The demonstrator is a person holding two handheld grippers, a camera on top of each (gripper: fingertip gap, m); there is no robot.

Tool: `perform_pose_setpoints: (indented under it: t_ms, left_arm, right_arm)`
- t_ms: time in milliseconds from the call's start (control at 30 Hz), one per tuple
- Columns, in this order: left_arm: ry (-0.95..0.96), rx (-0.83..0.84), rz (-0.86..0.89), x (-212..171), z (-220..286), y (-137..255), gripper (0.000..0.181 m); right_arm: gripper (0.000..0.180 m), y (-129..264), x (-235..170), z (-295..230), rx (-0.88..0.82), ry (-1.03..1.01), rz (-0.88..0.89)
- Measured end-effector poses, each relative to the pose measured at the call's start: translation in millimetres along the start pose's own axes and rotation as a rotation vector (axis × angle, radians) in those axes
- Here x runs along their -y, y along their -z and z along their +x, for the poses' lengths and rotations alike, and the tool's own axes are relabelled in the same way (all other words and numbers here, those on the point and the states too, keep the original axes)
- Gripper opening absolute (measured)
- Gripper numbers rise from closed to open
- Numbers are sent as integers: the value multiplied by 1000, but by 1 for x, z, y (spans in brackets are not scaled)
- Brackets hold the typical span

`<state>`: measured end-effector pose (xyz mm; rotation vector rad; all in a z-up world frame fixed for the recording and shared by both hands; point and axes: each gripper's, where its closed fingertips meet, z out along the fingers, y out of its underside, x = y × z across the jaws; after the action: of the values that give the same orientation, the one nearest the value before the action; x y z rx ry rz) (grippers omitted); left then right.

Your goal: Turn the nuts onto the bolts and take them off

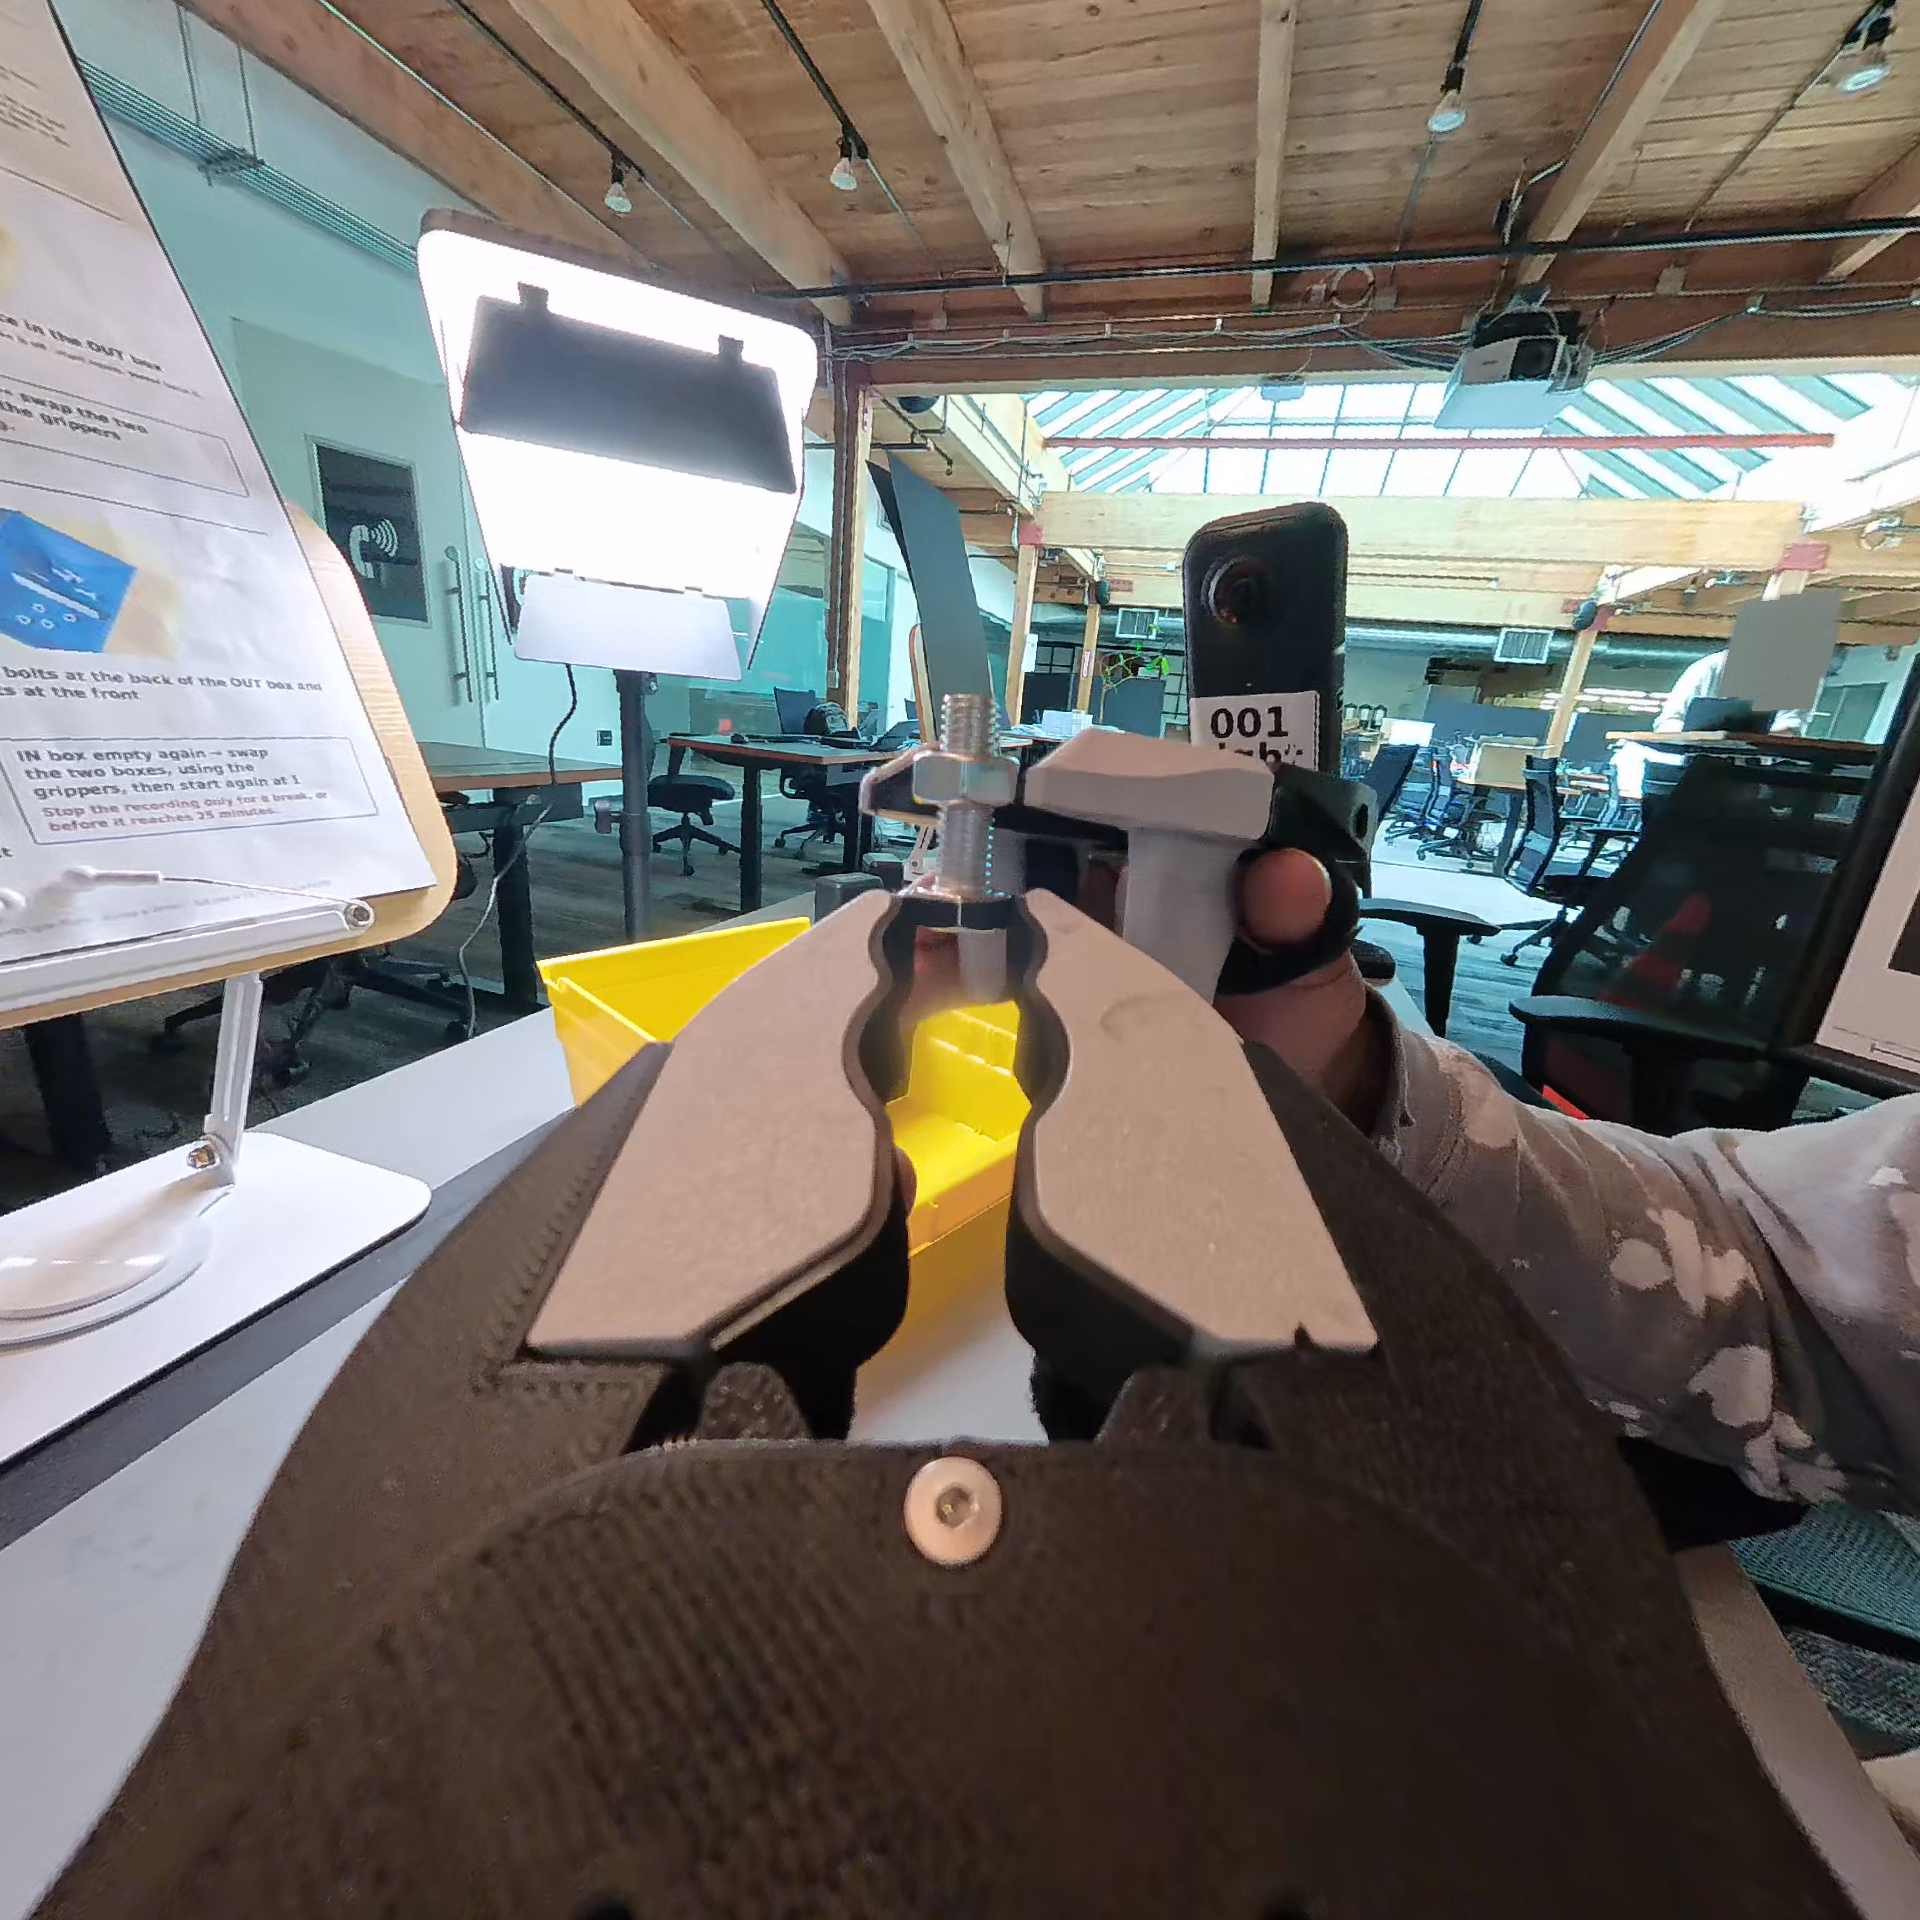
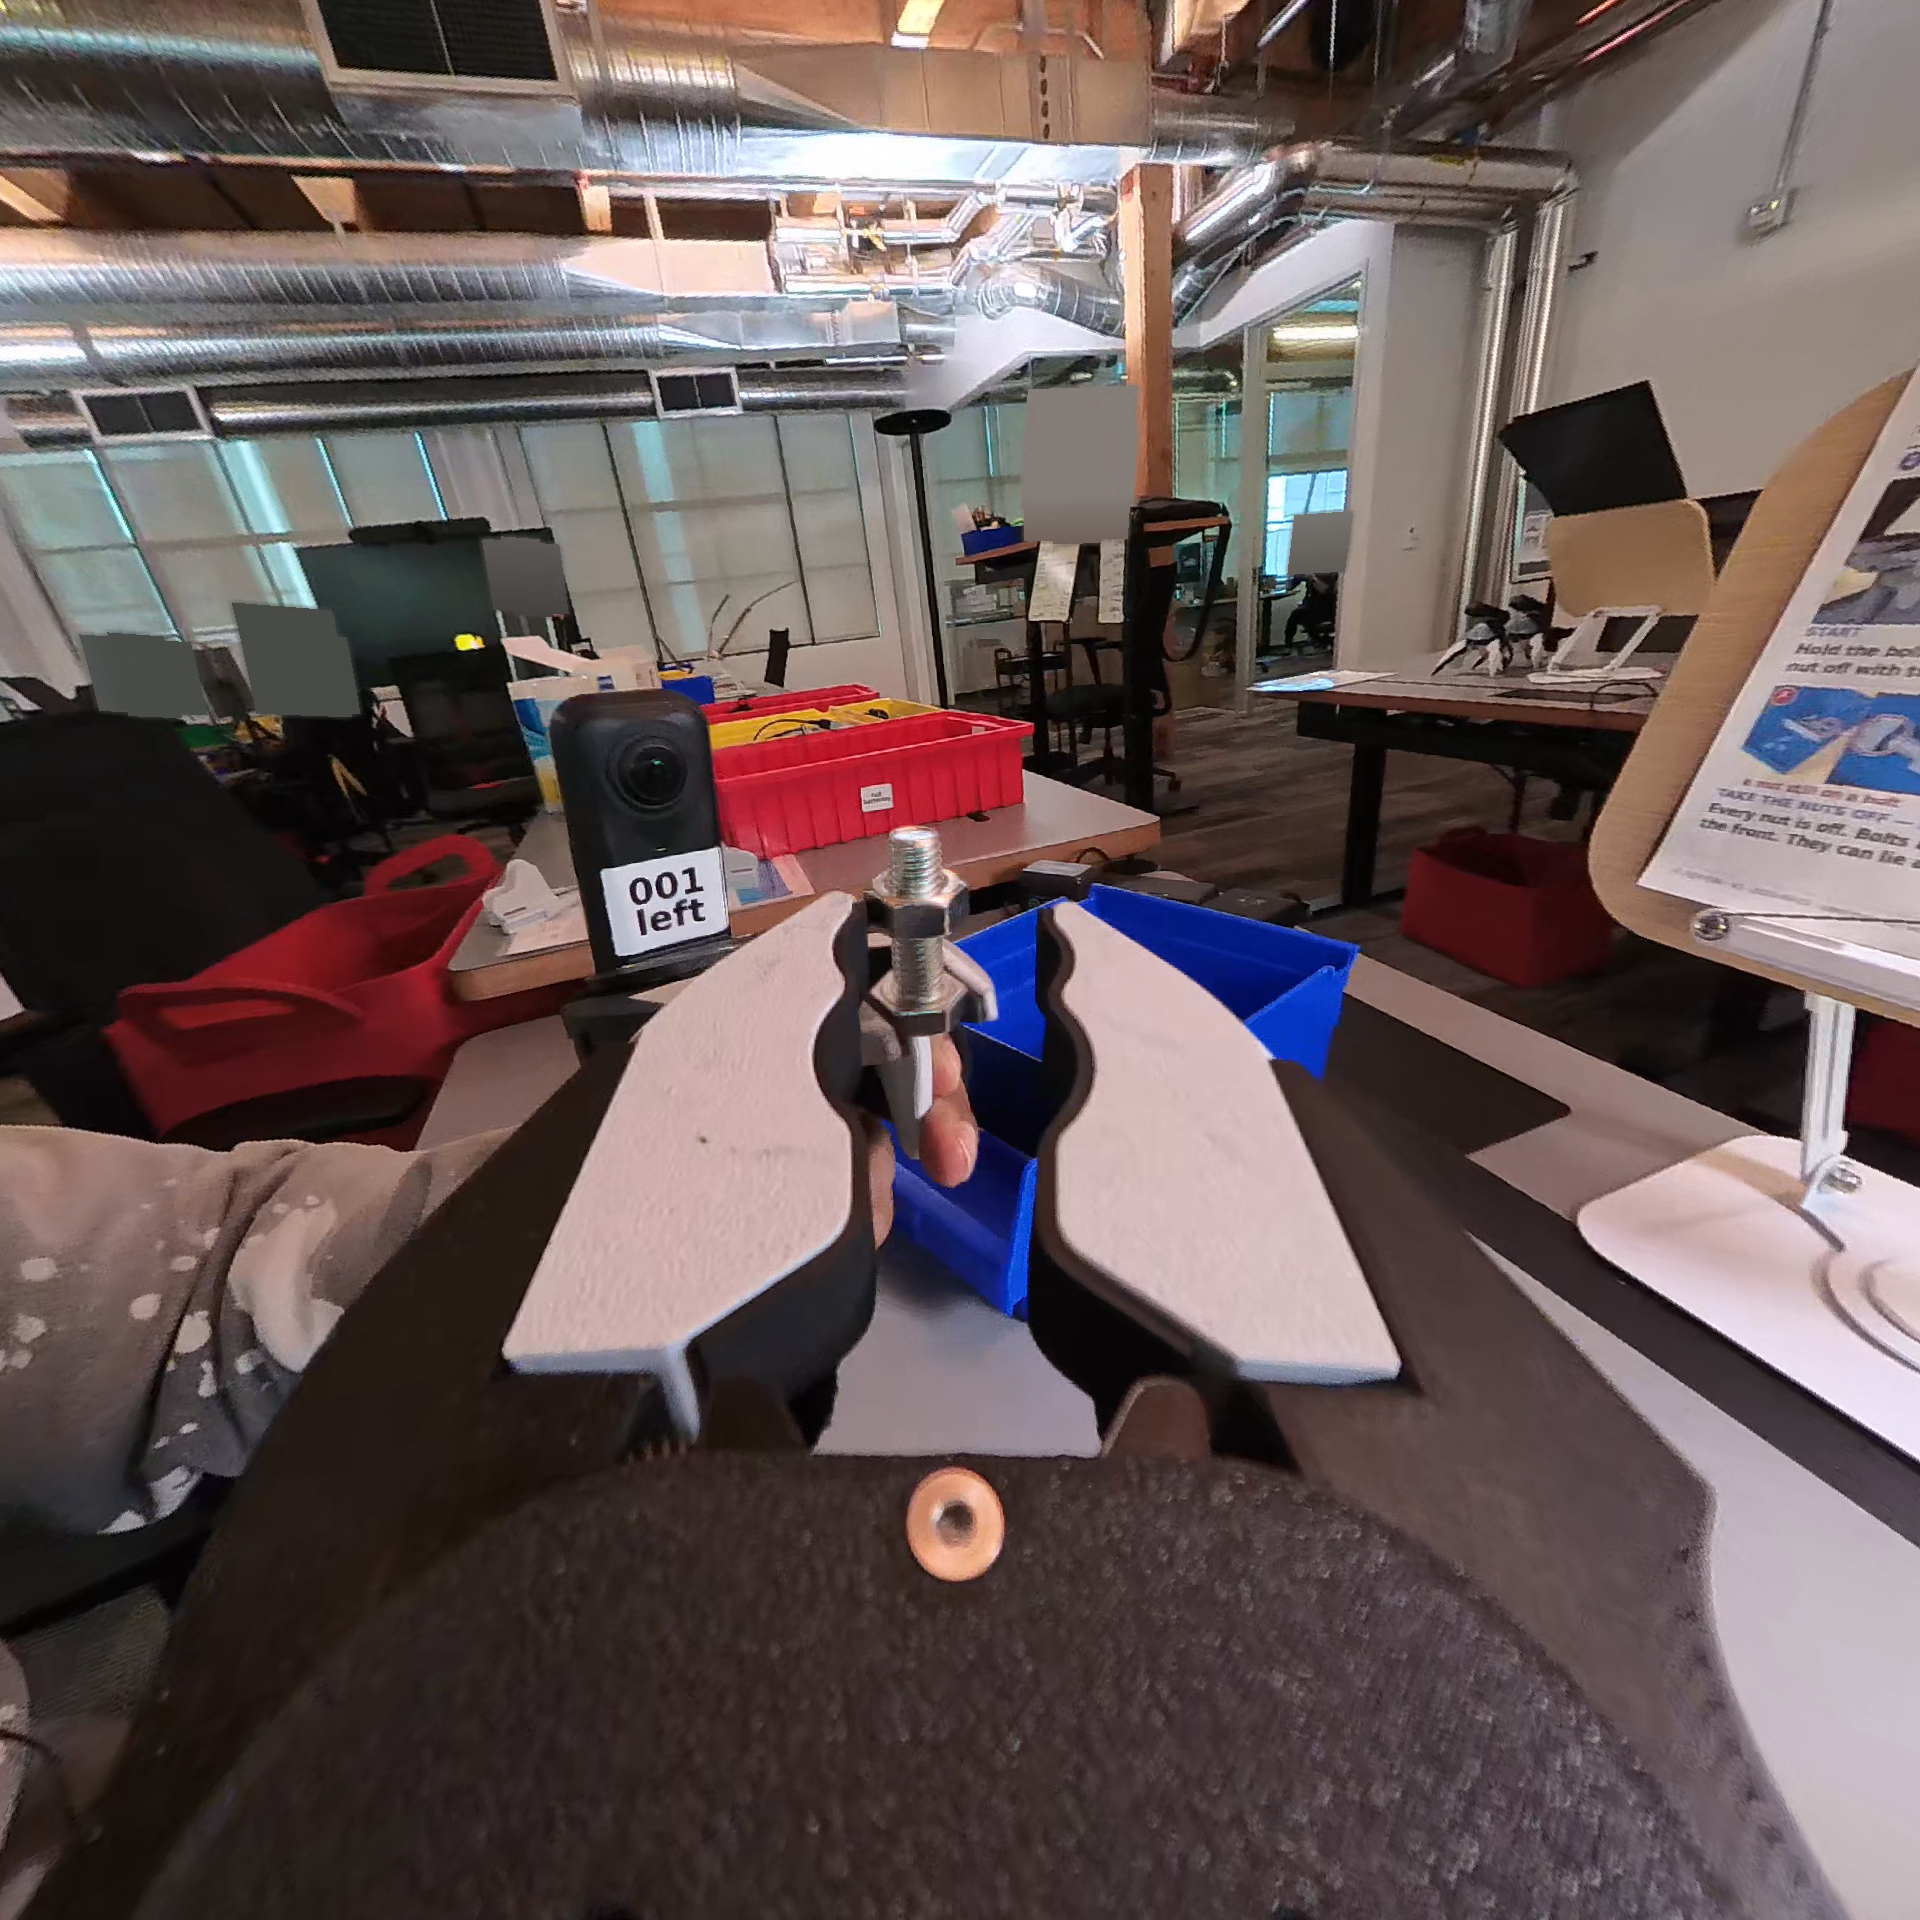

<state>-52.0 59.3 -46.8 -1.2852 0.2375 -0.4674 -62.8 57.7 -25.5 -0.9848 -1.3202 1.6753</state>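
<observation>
A silver bolt point(image 1: 966, 842) stands upright with a hex nut point(image 1: 961, 774) threaded near its top. My left gripper point(image 1: 961, 914) is shut on the bolt's lower end, at its head. In the right wrist view the same bolt point(image 2: 914, 961) and nut point(image 2: 916, 899) sit between the tips of my right gripper point(image 2: 948, 914). The nut rests against the left finger point(image 2: 727, 1091). A gap shows between the nut and the right finger point(image 2: 1195, 1091), so the jaws stand open around it. The left gripper point(image 2: 928, 1013) holds the bolt head point(image 2: 925, 1003) from below.
A yellow bin point(image 1: 644, 997) sits on the table behind the left gripper. A blue bin point(image 2: 1247, 966) sits behind the right one. An instruction sheet on a white stand point(image 1: 208, 623) is at the left and shows at the right in the other view point(image 2: 1766, 831). A bright light panel point(image 1: 623, 468) stands beyond. Less than 4 cm separates the two grippers' tips.
</observation>
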Motion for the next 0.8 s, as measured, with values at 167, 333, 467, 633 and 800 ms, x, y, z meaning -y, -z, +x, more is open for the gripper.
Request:
perform_pose_setpoints:
  t_ms: [167,333,467,633,800]
  left_arm:
    - [11,4,40,9,-4,5,18]
    - [21,14,16,-1,-7,2,18]
    - [28,2,24,-3,-4,1,18]
    - [94,-7,92,6,-14,9,18]
    - [78,-15,99,1,-12,7,18]
  right_arm:
    - [13,11,5,23,-103,17,13]
    - [32,-1,1,1,-50,43,-18]
    - [30,-3,-1,6,-92,29,-20]
    - [14,6,5,22,-191,60,-13]
    - [30,-5,-1,3,-129,49,-35]
